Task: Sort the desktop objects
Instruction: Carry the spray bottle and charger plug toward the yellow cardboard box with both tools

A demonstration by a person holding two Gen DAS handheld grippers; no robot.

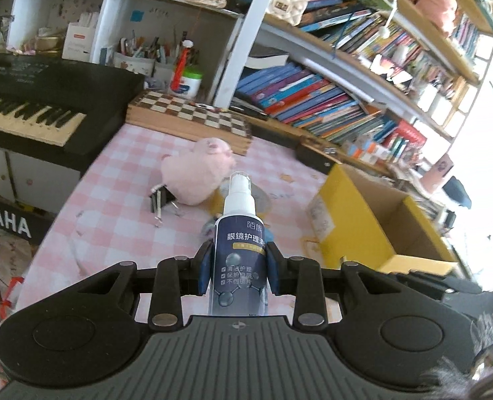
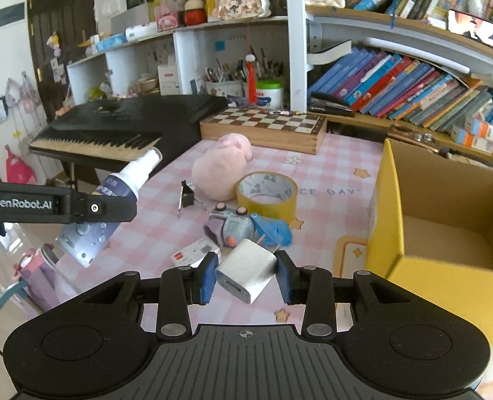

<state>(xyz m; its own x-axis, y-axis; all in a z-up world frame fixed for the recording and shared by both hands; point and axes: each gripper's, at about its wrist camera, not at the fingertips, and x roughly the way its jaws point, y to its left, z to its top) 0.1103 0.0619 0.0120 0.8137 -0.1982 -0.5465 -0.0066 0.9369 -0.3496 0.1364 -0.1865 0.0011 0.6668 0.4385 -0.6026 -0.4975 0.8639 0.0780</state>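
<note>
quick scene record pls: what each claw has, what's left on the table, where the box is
left claw: shut on spray bottle, held off the table
right claw: shut on white charger plug, lifted
on tablecloth: pink plush, tape roll, binder clip, toy car, blue item, small card
yellow box: open, at the table's right side

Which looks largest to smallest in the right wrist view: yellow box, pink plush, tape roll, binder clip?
1. yellow box
2. pink plush
3. tape roll
4. binder clip
The box is nearest the camera, which exaggerates it.
</note>
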